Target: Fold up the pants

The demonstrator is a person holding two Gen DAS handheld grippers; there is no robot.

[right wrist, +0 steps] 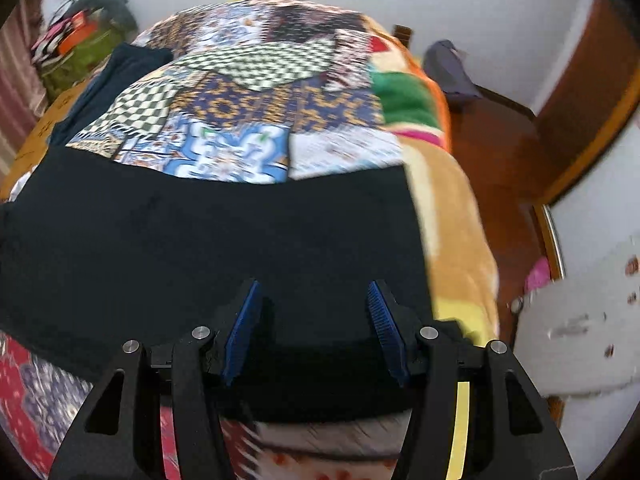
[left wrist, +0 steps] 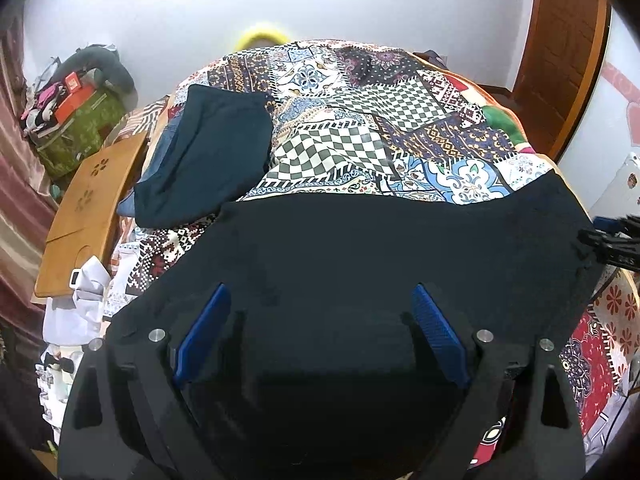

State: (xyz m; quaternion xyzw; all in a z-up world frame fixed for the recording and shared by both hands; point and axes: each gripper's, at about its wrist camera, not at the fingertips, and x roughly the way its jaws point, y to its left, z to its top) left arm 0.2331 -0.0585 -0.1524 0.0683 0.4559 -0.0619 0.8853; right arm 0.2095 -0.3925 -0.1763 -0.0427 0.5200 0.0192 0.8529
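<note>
Black pants point(left wrist: 360, 248) lie over a patchwork bedspread point(left wrist: 360, 120) of green-and-cream checks, blue-and-white floral tiles, navy panels with orange motifs, and red-and-white geometric patches. A second garment point(left wrist: 208, 160) is dark teal, over a blue denim piece point(left wrist: 160, 148). The left gripper point(left wrist: 320, 300) is black with blue finger pads point(left wrist: 204, 332); the right gripper point(right wrist: 314, 300) matches, with a yellow strip on its frame. A tan wooden board point(left wrist: 88, 208) bears cut-out flower shapes. The bag point(left wrist: 80, 128) is olive green with a leaf print. The blanket point(right wrist: 452, 208) is tan with green, orange and pink bands. The door point(left wrist: 560, 40) is reddish-brown; the wall point(left wrist: 160, 8) is white.
</note>
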